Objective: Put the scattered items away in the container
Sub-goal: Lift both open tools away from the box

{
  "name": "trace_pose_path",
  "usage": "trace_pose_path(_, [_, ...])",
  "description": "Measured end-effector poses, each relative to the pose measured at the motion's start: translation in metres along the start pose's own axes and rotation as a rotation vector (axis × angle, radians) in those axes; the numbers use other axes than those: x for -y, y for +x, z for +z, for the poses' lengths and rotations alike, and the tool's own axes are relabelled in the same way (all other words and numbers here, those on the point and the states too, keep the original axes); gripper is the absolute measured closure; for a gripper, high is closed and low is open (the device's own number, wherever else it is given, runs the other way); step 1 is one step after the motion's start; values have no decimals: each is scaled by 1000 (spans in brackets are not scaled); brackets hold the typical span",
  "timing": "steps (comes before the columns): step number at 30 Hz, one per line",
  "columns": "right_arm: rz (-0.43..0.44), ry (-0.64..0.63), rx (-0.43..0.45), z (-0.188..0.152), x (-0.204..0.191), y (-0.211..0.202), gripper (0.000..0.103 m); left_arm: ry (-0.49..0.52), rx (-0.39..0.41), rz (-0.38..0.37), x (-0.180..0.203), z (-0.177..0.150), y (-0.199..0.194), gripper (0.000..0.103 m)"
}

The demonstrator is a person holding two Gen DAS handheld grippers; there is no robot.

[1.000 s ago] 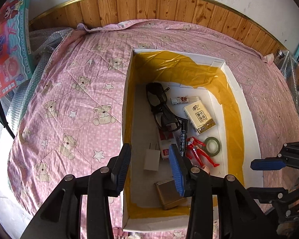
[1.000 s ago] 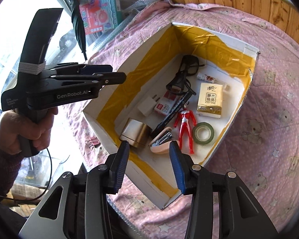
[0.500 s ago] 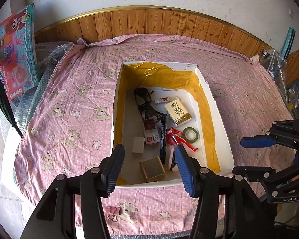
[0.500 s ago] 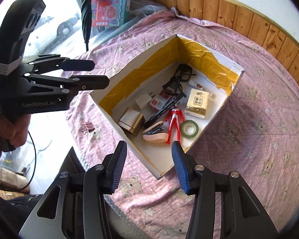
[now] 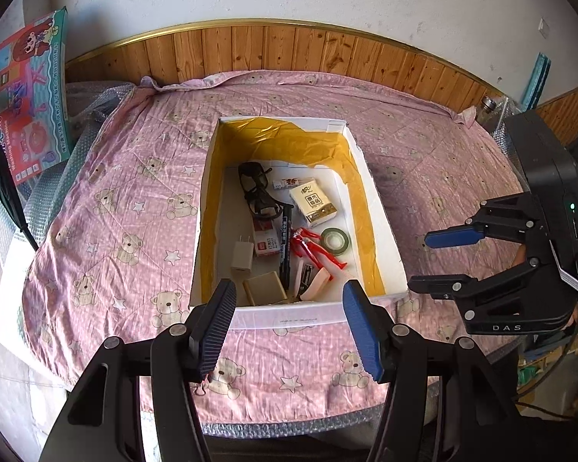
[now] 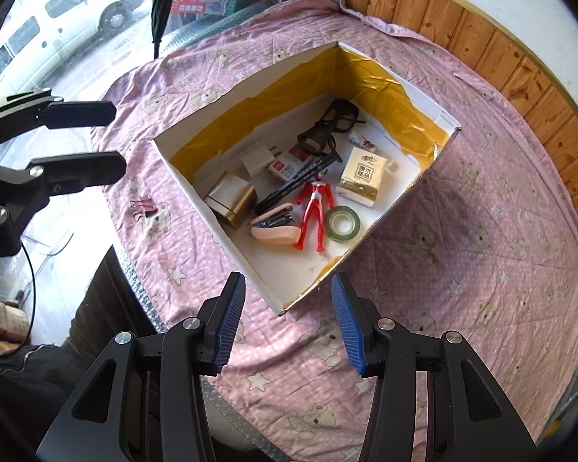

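— Pulled both grippers back?

— Yes. Drew the left gripper (image 5: pixel 289 292) and the right gripper (image 6: pixel 287 283) up and away from the white box (image 5: pixel 296 319), out over the near edge of the pink quilt (image 6: pixel 462 269). Kept the fingers spread wide on both, pinching nothing.

— Left anything outside?

— Spotted pink binder clips (image 6: pixel 144 208) on the quilt near its front edge, just beside the box's near left corner. Found the rest inside already: red figure (image 6: pixel 314 211), tape roll (image 6: pixel 343 223), stapler (image 6: pixel 273 227), tissue pack (image 6: pixel 362 175), glasses (image 6: pixel 329 127).

— Nearly finished, then?

— Judged so. Needed one more pick, probably with the left gripper, nearer the clips.
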State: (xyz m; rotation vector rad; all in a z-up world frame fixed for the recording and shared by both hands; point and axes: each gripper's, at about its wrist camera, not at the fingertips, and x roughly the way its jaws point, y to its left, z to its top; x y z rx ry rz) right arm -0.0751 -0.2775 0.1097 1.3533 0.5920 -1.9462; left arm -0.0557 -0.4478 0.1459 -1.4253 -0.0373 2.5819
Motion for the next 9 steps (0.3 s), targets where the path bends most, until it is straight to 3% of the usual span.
trace_pose_path(9, [-3, -7, 13, 5, -8, -3, 53, -1, 4, -14, 3, -6, -2, 44])
